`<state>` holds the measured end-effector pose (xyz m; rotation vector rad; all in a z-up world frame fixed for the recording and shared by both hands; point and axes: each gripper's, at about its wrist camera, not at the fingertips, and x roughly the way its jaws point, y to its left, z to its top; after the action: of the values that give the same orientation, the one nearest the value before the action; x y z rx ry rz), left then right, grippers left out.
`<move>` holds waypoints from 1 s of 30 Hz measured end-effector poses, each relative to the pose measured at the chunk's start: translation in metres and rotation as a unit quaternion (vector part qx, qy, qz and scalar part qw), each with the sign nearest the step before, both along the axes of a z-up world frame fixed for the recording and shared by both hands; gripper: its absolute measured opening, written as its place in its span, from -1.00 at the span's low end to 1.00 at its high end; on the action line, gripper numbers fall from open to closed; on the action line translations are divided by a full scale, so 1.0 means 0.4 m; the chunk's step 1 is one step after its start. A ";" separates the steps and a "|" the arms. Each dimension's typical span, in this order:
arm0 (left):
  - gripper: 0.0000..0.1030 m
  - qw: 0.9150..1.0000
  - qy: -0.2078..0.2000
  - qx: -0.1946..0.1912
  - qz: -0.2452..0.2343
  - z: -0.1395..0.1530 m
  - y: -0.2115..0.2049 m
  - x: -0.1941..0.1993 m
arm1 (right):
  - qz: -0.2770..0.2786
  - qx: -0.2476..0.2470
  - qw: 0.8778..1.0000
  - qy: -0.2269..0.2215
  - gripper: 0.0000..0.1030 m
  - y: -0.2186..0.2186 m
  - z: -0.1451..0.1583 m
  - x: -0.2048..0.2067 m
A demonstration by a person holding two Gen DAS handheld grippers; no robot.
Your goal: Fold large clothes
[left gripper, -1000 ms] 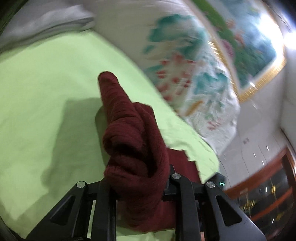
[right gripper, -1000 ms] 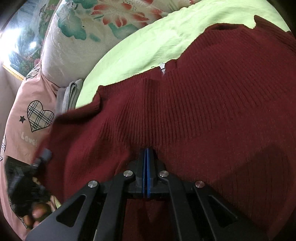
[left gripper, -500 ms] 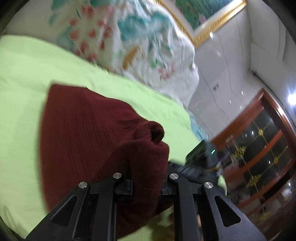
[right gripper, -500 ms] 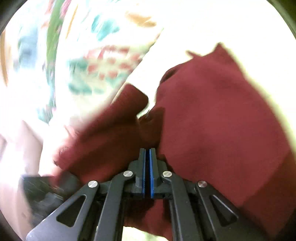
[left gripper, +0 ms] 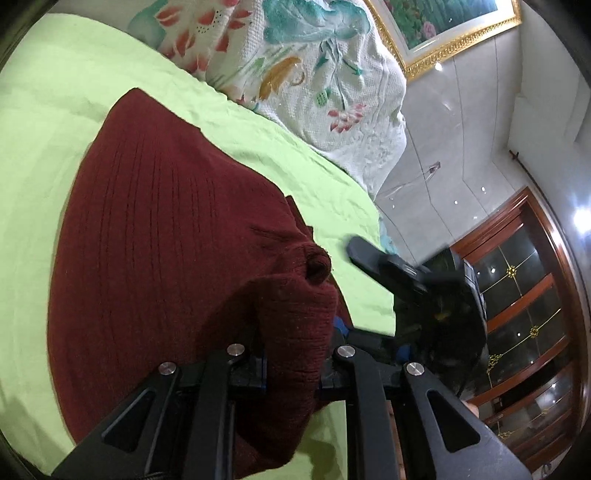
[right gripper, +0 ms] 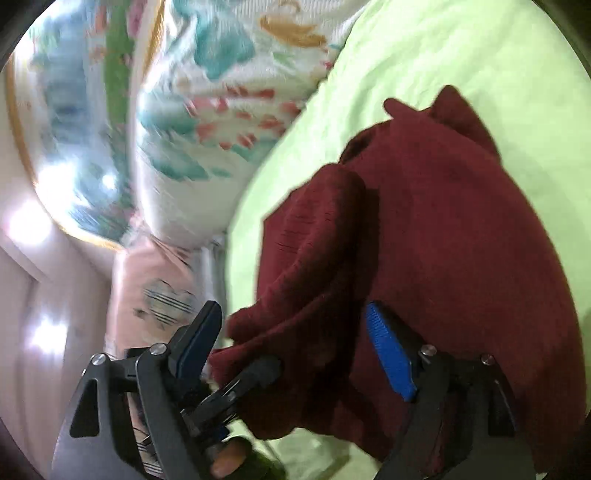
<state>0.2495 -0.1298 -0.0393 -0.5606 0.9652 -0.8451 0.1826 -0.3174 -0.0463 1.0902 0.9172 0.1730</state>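
A dark red knit sweater (left gripper: 166,236) lies folded on a light green bed sheet (left gripper: 44,96). My left gripper (left gripper: 293,365) is shut on a bunched fold of the sweater at its near edge. In the right wrist view the sweater (right gripper: 454,236) fills the right half. My right gripper (right gripper: 295,347) is open, its blue-padded fingers (right gripper: 388,354) spread on either side of a bunched sweater fold. The right gripper also shows in the left wrist view (left gripper: 413,280), open, just right of the sweater. The left gripper shows low in the right wrist view (right gripper: 236,395).
A white floral quilt (left gripper: 314,74) is heaped at the far side of the bed. A pink heart-print cloth (right gripper: 159,295) lies at the bed's edge. A framed painting (left gripper: 454,33) hangs on the wall and a wooden glass cabinet (left gripper: 524,295) stands to the right.
My right gripper has opened and let go of the sweater. Both grippers have swung the sweater down into a fold on the sheet; the left stays shut on it.
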 end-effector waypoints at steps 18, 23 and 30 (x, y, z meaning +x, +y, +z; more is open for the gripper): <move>0.17 0.991 0.074 0.073 0.082 -0.064 0.256 0.072 | 0.081 -0.042 0.994 0.061 -0.43 0.047 -0.062 0.127; 0.15 0.992 0.087 0.068 0.065 -0.072 0.219 0.099 | 0.087 -0.083 0.992 0.024 -0.64 0.024 0.002 0.146; 0.32 0.991 0.040 0.122 0.034 -0.001 0.135 0.077 | 0.068 -0.145 0.986 -0.051 -0.65 -0.096 0.149 0.095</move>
<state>0.2801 -0.0760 -0.0396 -0.4152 1.0990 -0.6364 0.2205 -0.3558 0.0132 0.7438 0.8932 0.2002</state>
